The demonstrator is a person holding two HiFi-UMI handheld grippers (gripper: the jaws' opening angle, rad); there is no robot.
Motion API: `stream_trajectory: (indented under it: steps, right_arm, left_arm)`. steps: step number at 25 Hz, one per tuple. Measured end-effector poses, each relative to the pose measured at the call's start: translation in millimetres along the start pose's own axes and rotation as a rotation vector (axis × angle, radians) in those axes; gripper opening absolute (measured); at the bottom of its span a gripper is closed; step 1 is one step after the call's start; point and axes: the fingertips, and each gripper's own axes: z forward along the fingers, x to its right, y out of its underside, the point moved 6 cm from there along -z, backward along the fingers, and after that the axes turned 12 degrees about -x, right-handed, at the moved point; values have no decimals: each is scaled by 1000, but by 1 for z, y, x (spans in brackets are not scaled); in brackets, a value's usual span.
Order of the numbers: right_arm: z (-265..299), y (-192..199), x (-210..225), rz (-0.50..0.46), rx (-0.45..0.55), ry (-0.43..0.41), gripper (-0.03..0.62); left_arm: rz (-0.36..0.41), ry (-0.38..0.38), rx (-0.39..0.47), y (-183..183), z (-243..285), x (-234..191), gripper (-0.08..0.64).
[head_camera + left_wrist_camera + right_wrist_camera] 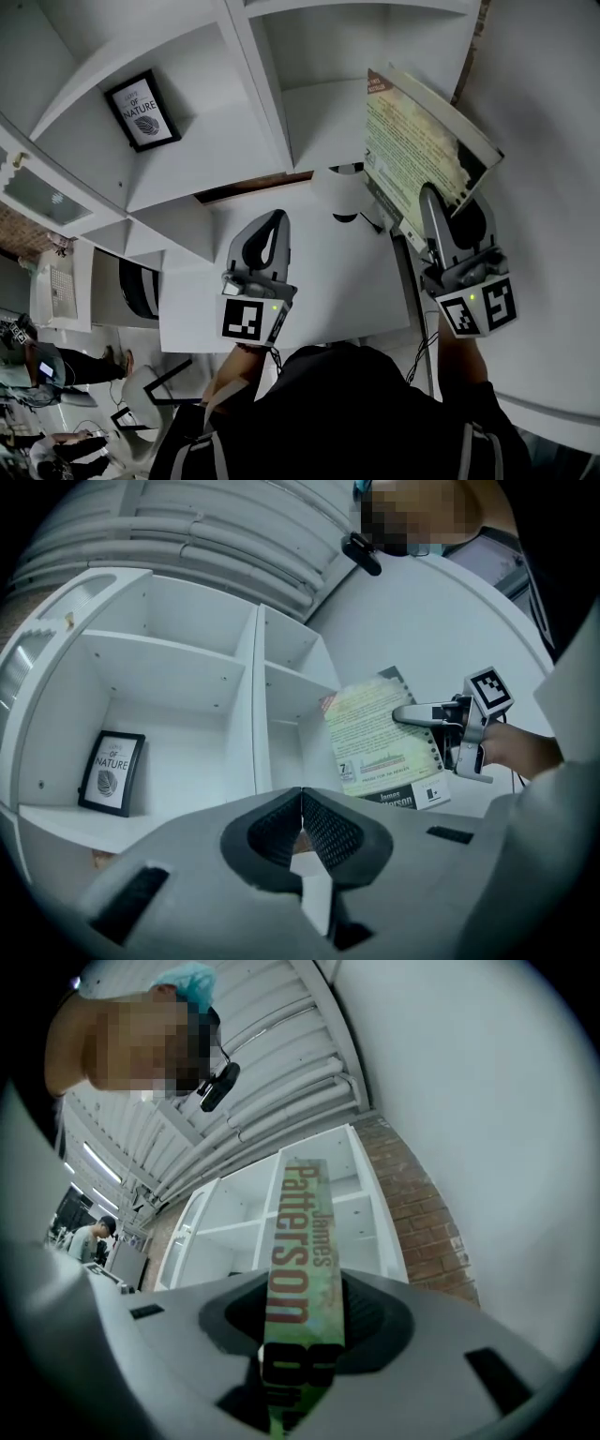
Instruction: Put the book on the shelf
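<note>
The right gripper (305, 1321) is clamped on the spine of the James Patterson paperback (302, 1232). The left gripper (302, 829) hangs empty with its jaws pressed together, lower and to the left in the head view. The paperback's long axis runs straight out from the right gripper's jaws toward the white shelf unit (258, 89). Its far end is tilted up at the mouth of the bare compartment (319, 117) right of the divider, not yet inside, so the right hand looks best placed to slide it in, away from the framed "Nature" print (142, 111) in the left compartment.
</note>
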Motion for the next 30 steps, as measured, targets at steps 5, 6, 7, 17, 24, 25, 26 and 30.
stream_trajectory:
  steps: [5, 6, 7, 17, 24, 25, 26, 30]
  right_arm:
    - [15, -15, 1, -21, 26, 27, 164]
    - [18, -19, 2, -24, 25, 29, 164]
    - [20, -21, 2, -21, 20, 30, 164]
    - [36, -47, 8, -108, 69, 78, 164]
    - [78, -39, 21, -102, 40, 141, 164]
    - [82, -39, 24, -89, 35, 147, 164]
    - [85, -39, 27, -74, 31, 152, 164]
    - [97, -43, 35, -39, 34, 164, 164]
  left_arm:
    - [16, 38, 50, -18, 8, 0, 18]
    - [21, 41, 62, -21, 10, 0, 19]
    - [23, 42, 72, -23, 10, 0, 19]
    - [17, 60, 93, -40, 14, -8, 19]
    - [63, 48, 124, -55, 22, -7, 18]
    - [71, 47, 122, -53, 24, -9, 18]
    - [78, 47, 123, -50, 26, -10, 18]
    - [68, 52, 117, -54, 35, -8, 18]
